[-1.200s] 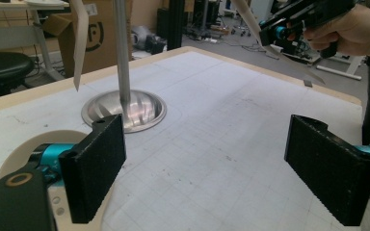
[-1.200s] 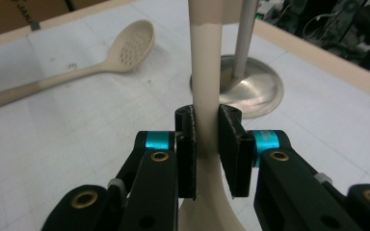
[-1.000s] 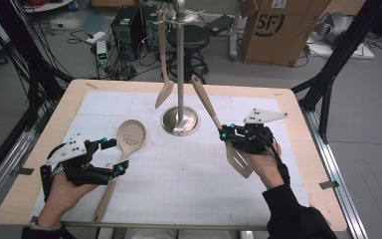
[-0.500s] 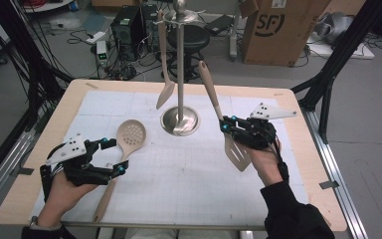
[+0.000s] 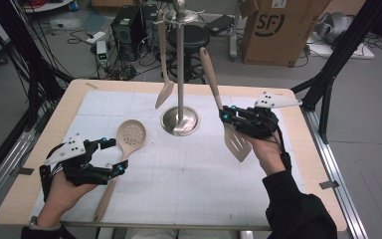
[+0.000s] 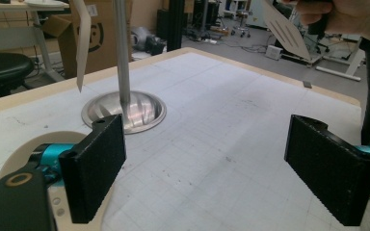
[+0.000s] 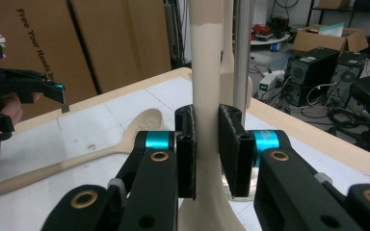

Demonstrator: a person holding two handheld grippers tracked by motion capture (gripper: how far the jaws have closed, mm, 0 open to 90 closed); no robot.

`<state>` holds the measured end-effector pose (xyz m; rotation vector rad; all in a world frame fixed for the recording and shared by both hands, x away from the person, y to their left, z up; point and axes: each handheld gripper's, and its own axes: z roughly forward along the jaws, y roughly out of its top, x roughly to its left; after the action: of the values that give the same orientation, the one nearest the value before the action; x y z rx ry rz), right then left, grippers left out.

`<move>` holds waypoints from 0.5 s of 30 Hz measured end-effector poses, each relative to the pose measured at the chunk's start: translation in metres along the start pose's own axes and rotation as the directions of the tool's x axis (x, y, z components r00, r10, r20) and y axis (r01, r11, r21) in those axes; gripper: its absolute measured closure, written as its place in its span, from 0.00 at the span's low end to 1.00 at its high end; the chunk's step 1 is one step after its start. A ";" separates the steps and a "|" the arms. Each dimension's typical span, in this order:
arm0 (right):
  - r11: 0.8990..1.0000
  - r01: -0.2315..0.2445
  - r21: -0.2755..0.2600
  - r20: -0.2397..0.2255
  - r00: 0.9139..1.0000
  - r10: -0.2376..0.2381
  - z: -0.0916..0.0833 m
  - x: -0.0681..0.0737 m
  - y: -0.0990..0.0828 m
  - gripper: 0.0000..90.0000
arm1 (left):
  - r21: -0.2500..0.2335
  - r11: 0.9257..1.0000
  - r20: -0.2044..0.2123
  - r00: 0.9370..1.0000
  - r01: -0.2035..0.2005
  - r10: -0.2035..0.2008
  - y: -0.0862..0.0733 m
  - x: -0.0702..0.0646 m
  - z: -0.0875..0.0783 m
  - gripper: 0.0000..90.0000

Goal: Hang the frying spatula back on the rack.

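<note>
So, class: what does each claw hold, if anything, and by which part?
The right claw grips the slotted spatula by its handle, just above the blade. The left claw is open and holds nothing.

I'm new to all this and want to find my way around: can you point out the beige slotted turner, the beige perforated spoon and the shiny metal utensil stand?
beige slotted turner (image 5: 237, 143): high view, on its slotted blade.
beige perforated spoon (image 5: 131, 133): high view, on its round holed bowl.
shiny metal utensil stand (image 5: 180, 121): high view, on its round base.

Stand pole (image 5: 180, 64) and hanging spoon (image 5: 163, 59) beside raised spatula (image 5: 225, 107).
</note>
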<state>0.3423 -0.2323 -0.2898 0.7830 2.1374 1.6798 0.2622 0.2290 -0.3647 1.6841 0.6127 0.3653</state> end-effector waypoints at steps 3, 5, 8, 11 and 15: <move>1.000 0.006 0.001 0.002 1.000 -0.006 0.000 -0.002 0.004 0.87 | -0.001 1.000 -0.003 1.000 0.004 -0.004 0.000 0.000 0.000 0.17; 1.000 0.001 0.002 -0.001 1.000 -0.001 -0.001 -0.004 0.007 0.87 | 0.000 1.000 -0.004 1.000 0.001 -0.001 0.000 0.000 -0.001 0.17; 1.000 0.002 0.006 0.005 1.000 -0.003 -0.001 -0.007 0.012 0.87 | -0.001 1.000 -0.004 1.000 0.002 -0.002 0.000 0.000 -0.001 0.17; 1.000 -0.006 0.004 0.030 1.000 0.006 -0.003 -0.010 0.015 0.87 | -0.003 1.000 -0.004 1.000 0.005 -0.005 0.000 0.000 -0.001 0.17; 1.000 -0.009 -0.002 0.052 0.999 0.009 -0.003 -0.014 0.019 0.87 | -0.001 1.000 -0.005 1.000 0.003 -0.003 0.000 0.001 -0.002 0.17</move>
<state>0.3557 -0.2398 -0.2715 0.8275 2.1003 1.6474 0.2618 0.2307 -0.3646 1.6814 0.6188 0.3673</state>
